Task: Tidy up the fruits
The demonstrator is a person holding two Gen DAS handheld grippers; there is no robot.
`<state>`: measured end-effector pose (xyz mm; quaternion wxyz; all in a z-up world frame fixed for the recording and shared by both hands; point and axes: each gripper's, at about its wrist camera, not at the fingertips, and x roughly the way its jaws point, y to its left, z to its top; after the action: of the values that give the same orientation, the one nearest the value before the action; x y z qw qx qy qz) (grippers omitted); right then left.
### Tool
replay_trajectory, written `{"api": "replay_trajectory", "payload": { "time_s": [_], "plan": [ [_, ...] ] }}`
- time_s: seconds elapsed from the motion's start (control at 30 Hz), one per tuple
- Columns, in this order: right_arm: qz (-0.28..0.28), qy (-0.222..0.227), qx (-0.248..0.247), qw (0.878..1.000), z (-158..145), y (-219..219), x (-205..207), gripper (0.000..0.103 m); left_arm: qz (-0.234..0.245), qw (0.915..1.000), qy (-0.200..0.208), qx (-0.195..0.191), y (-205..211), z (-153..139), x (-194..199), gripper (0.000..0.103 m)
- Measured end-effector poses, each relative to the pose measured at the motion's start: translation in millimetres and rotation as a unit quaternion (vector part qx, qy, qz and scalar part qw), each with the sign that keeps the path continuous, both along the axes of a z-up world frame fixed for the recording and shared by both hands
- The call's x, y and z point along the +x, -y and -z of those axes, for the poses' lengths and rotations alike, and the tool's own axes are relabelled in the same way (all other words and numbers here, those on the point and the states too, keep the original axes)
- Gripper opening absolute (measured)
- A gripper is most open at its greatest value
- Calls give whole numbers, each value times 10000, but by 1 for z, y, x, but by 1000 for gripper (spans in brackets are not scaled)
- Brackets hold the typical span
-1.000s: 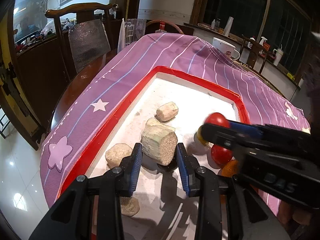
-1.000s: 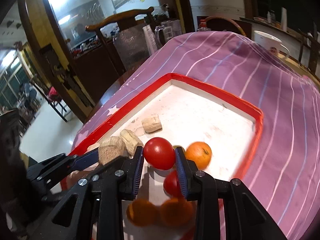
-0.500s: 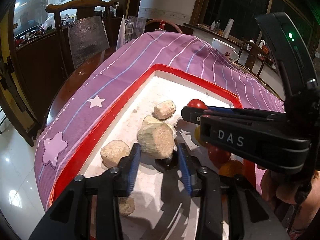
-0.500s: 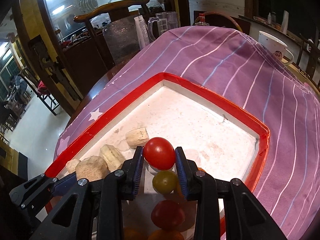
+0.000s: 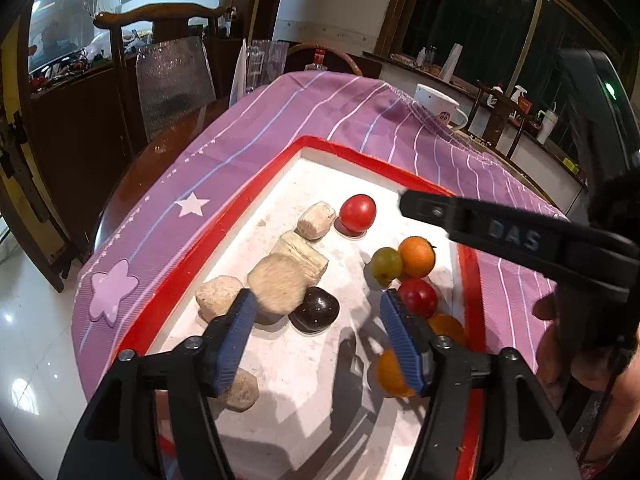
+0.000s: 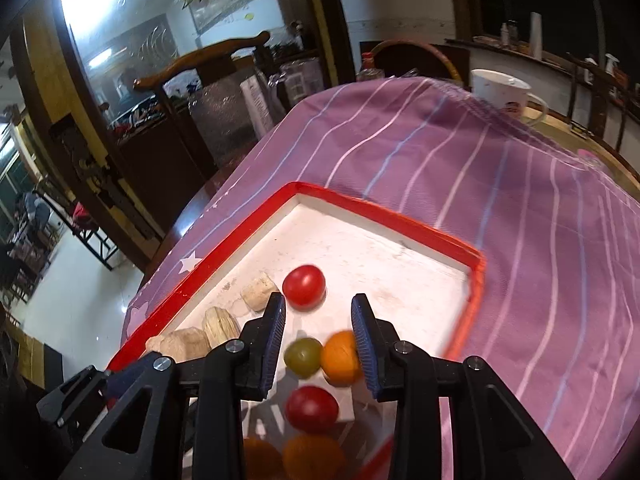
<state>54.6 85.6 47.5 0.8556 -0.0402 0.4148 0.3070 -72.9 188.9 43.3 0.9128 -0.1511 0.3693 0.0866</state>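
Now both the left gripper and right gripper have opened wide and hold nothing, the tomato released at 12 o'clock in the tray, so one more fruit is placed.

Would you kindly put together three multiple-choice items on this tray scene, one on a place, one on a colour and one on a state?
1. Where does the far red tomato lie?
A. inside the red-rimmed tray
B. on the purple cloth
C. in the white mug

2. What colour is the small round fruit touching the orange?
A. blue
B. yellow-green
C. white

3. What is the state of the left claw?
A. shut on an orange
B. shut on a tomato
C. open, gripping nothing

Answers:
1. A, as the tomato sits on the tray's white floor beside a beige chunk.
2. B, since both wrist views show it yellow-green against the orange.
3. C, because its blue pads stand wide apart, with the dark fruit just ahead of them, ungripped.
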Motion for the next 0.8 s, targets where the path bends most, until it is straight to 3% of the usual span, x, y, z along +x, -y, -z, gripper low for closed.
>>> {"api": "replay_trajectory", "payload": {
  "time_s": [0.23,0.37,0.5,0.7,0.73,0.8],
  "plan": [
    [347,116,28,9993,-6,40,-33,38,-161,9988,310,329,9,-25,-19,78],
    [577,159,89,9982,-10,63,-56,38,-530,9938,578,789,17,-44,-37,89],
    [673,322,122,9971,-19,79,-88,38,-1284,9755,1030,1458,26,-70,-64,103],
    [629,574,247,9961,-32,87,-131,40,-2346,9321,1618,2236,41,-94,-108,103],
    [606,624,247,9959,-34,86,-137,41,-2311,9318,1685,2234,43,-95,-113,103],
    [565,738,209,9955,-36,85,-148,42,-2086,9409,1709,2048,43,-98,-116,103]
  ]
}}
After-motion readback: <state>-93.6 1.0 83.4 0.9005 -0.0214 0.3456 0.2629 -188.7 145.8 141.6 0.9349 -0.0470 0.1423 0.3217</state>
